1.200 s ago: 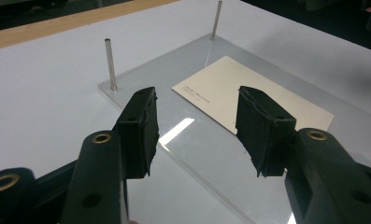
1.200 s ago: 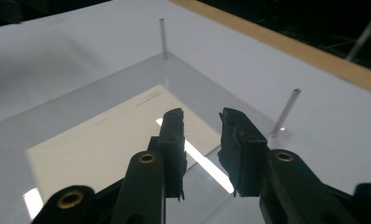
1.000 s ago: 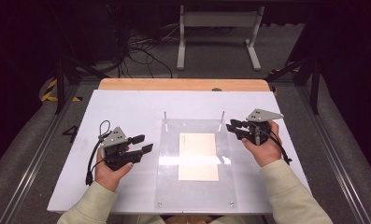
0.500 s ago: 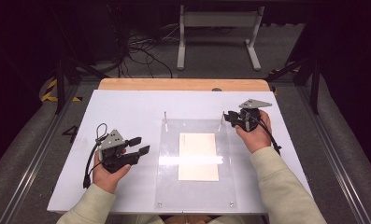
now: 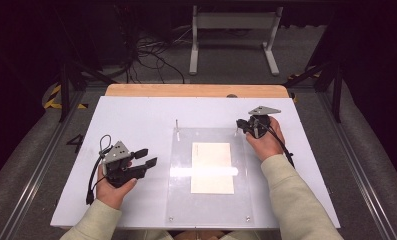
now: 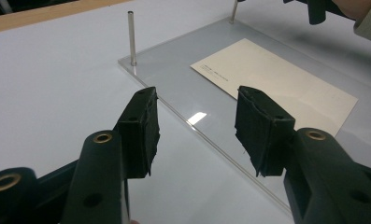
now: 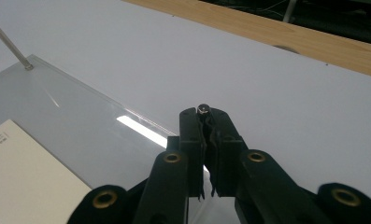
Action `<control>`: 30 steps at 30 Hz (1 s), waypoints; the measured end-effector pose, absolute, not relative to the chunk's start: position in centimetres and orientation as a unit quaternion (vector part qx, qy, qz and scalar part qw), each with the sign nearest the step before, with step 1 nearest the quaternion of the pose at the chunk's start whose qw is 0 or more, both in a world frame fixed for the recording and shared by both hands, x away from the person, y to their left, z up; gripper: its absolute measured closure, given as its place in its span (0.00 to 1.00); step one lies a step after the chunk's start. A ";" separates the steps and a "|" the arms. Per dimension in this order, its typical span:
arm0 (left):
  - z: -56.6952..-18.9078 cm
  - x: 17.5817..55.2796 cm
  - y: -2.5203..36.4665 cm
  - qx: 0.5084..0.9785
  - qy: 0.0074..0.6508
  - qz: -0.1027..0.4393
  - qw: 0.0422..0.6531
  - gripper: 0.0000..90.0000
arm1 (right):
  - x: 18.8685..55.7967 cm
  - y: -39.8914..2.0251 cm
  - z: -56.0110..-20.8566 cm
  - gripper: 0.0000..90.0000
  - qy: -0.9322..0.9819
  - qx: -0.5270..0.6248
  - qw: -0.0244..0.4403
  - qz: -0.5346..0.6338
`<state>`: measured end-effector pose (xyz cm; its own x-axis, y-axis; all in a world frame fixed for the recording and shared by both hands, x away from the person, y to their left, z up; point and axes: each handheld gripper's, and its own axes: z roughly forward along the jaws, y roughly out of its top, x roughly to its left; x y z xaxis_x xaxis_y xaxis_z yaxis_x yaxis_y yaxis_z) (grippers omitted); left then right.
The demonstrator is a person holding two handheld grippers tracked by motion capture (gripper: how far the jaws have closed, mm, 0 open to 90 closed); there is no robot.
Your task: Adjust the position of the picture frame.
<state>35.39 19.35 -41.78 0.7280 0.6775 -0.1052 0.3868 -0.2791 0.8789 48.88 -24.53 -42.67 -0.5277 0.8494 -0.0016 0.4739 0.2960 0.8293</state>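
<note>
A clear acrylic plate (image 5: 181, 200) lies on the white table with a cream card (image 5: 212, 167) on it. Thin metal pins stand at its far corners, the left pin (image 5: 176, 126) and the right pin (image 5: 236, 129). My right gripper (image 5: 243, 125) is at the far right corner. Its jaws have just been closing and now pinch the right pin, whose top (image 7: 203, 108) pokes out between the pads. My left gripper (image 5: 147, 157) rests left of the plate, open and empty; in the left gripper view (image 6: 197, 121) its jaws point toward the plate edge (image 6: 174, 70) and the card (image 6: 276, 79).
The white tabletop (image 5: 136, 115) has bare room left, right and beyond the plate. A wooden strip (image 5: 196, 90) runs along its far edge. Cables and a metal stand (image 5: 233, 30) sit on the dark floor behind. The left pin (image 6: 131, 37) rises ahead of my left gripper.
My right hand has moved away from me and down to the plate's far right corner, and its jaws have closed on the pin. The left hand has stayed put.
</note>
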 end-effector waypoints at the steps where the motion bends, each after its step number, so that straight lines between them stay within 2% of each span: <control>1: -41.8 35.4 19.3 0.786 0.338 0.147 0.496 0.55 | 48.9 -24.5 -42.7 0.95 0.772 0.429 0.229 0.410; 16: -42.3 34.2 19.6 0.791 0.341 0.153 0.484 0.55 | 49.0 -25.3 -43.8 0.95 0.760 0.412 0.227 0.448; 23: -42.4 34.1 19.3 0.793 0.340 0.149 0.483 0.55 | 49.4 -25.4 -43.8 0.96 0.757 0.425 0.214 0.448; 30: -42.6 34.4 19.4 0.789 0.344 0.137 0.490 0.55 | 50.4 -25.3 -43.5 0.95 0.751 0.458 0.180 0.440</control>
<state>34.38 19.43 -42.58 0.7262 0.6767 -0.1212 0.4085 -0.2829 0.8678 50.36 -25.32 -43.45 -0.5161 0.8462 0.1325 0.5297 0.1938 0.8257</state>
